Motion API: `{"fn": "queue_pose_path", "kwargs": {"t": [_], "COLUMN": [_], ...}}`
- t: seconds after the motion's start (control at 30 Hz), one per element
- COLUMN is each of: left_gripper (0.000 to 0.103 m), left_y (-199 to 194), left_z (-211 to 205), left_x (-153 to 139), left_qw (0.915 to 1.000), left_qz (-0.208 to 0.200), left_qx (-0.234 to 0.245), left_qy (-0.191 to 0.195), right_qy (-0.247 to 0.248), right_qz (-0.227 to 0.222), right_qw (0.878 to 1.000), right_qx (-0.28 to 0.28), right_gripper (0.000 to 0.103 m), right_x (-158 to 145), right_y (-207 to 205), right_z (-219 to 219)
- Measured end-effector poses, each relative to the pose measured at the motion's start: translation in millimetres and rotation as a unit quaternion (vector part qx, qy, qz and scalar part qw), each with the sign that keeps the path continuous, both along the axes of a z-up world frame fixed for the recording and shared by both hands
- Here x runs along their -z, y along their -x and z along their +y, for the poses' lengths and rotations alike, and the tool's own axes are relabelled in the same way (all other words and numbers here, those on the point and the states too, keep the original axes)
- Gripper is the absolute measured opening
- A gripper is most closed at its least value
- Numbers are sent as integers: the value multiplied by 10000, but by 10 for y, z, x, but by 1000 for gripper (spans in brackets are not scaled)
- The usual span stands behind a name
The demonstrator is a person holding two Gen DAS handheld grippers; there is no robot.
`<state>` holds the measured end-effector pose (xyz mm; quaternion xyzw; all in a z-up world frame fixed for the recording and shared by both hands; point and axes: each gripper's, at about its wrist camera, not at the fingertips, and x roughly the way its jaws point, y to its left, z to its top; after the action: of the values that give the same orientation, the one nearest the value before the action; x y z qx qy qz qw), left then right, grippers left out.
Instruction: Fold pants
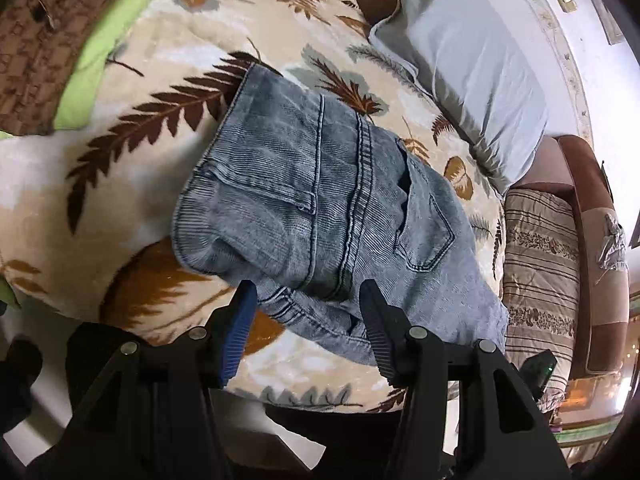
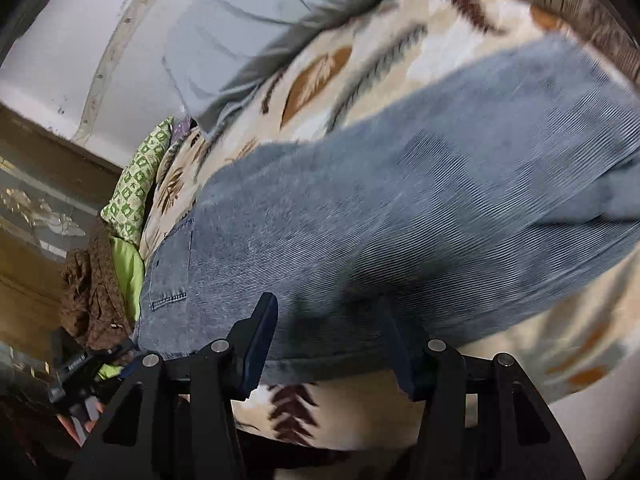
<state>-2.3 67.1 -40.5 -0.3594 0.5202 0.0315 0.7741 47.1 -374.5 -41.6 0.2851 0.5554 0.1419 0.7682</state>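
Observation:
Light blue denim pants (image 1: 320, 208) lie on a cream bedspread with brown leaf prints (image 1: 140, 152). In the left wrist view the seat and back pockets face up, and my left gripper (image 1: 308, 300) is open just above the near edge of the pants, holding nothing. In the right wrist view, which is blurred, a long stretch of the pants (image 2: 400, 216) runs across the bed. My right gripper (image 2: 332, 320) is open with its fingers over the near edge of the denim, holding nothing.
A pale blue pillow (image 1: 460, 64) lies at the head of the bed. A striped brown quilt (image 1: 540, 272) sits at the right. A green cloth (image 1: 104, 52) and brown fabric (image 1: 36, 32) lie at the left. The bed's edge is just below both grippers.

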Motion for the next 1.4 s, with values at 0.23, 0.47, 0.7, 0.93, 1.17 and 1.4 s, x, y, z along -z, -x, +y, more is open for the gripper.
{"fn": "queue_pose_path", "kwargs": {"t": [0.23, 0.47, 0.7, 0.93, 1.17, 1.4], "left_gripper": [52, 51, 17, 11, 11, 12], "left_y": [-136, -299, -353, -195, -58, -69], "left_z": [-16, -71, -34, -127, -132, -135], "left_x": [174, 181, 153, -105, 48, 228], "left_qw": [9994, 9998, 9996, 9992, 9987, 9983], "left_qz": [169, 119, 100, -189, -27, 166], "left_qx": [4, 56, 92, 349, 446, 502], "left_qy": [298, 181, 248, -108, -240, -238], "right_qy": [-398, -629, -332, -271, -141, 162], "right_qz": [335, 391, 444, -46, 263, 512], "right_qw": [9984, 9952, 9972, 9994, 9995, 9985], "right_qx": [210, 636, 495, 188, 81, 44], "right_gripper": [55, 46, 3, 3, 3, 3], "right_x": [221, 287, 232, -173, -4, 244], "right_y": [10, -50, -83, 50, 252, 227], "right_z": [205, 240, 369, 415, 369, 414]}}
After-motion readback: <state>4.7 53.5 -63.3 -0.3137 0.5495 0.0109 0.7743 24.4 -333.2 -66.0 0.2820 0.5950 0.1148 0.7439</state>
